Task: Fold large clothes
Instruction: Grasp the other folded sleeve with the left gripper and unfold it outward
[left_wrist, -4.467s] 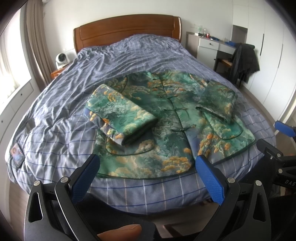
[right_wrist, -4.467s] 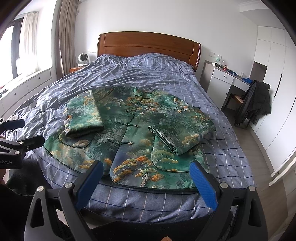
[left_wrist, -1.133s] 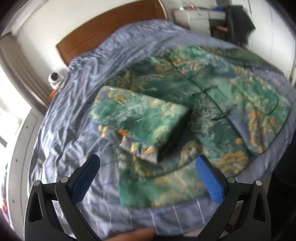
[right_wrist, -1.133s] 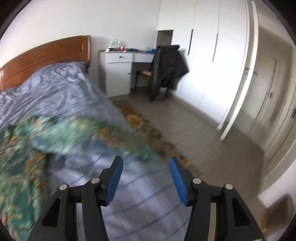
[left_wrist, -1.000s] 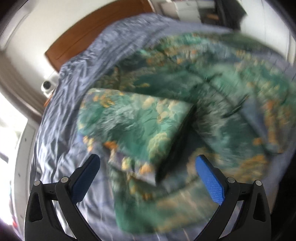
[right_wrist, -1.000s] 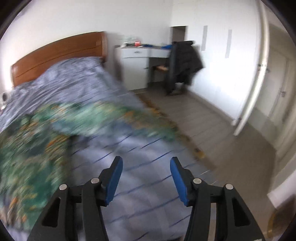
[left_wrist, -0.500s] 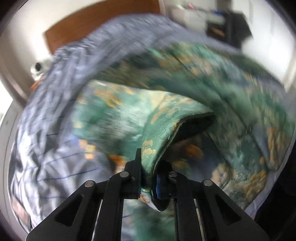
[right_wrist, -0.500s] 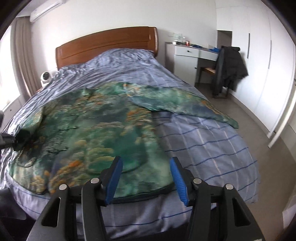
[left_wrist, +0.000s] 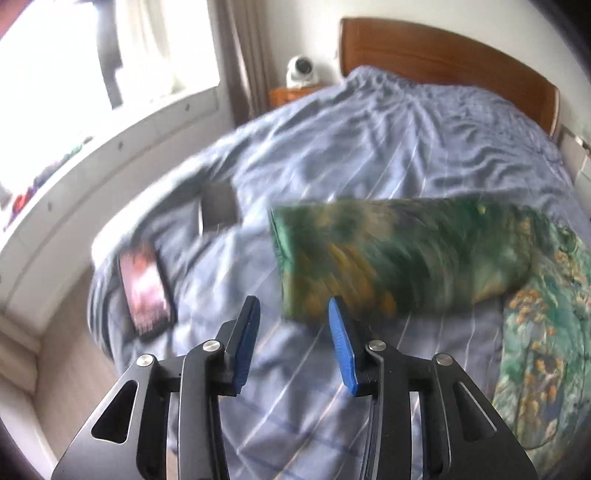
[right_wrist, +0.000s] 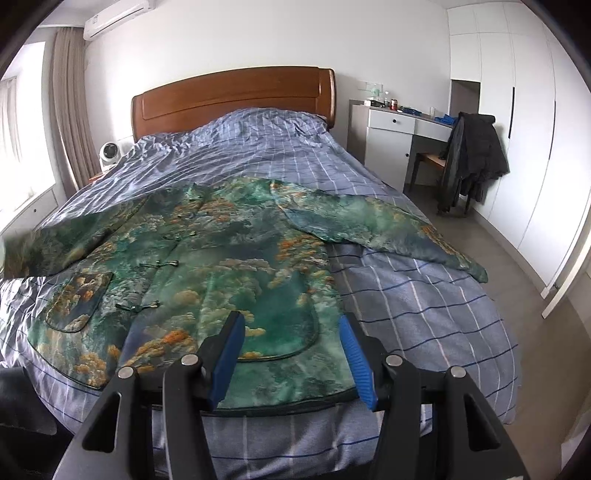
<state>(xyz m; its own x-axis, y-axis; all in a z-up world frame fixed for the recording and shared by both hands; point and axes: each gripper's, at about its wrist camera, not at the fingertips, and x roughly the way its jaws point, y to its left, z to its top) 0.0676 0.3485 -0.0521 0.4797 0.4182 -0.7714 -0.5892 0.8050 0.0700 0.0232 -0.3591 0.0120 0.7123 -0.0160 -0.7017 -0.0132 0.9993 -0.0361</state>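
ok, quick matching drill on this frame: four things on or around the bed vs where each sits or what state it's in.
Things:
1. green brocade jacket
2. phone
3. black coat
4. left gripper

Places or states:
A. draped over the desk chair
B. spread flat on the duvet, both sleeves out
C. jaws opening, nothing between them
D. lying near the bed's window-side edge

Pairs: 1-B, 2-D, 3-A, 4-C
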